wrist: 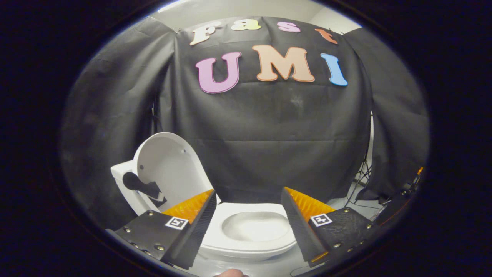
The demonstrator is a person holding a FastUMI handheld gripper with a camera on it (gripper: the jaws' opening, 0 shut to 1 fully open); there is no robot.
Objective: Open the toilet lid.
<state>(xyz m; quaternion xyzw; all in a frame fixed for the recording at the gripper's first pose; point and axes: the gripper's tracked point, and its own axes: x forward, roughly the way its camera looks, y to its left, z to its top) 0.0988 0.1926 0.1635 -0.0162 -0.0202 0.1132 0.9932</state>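
Note:
The white toilet lid (pixel 169 169) stands raised, leaning back against the tank (pixel 120 174) beyond my left finger. The seat (pixel 250 240) lies flat around the bowl (pixel 255 226), just ahead of and between my fingers. My gripper (pixel 248 204) is open, with a wide gap and nothing held; both fingers hang above the seat without touching it. A dark flush handle (pixel 140 185) sticks out from the tank beside the lid.
Black cloth forms the booth wall (pixel 269 146) behind the toilet. A tripod's legs and cables (pixel 361 181) stand at the far right on the pale floor, near some dark gear with an orange tip (pixel 403 192).

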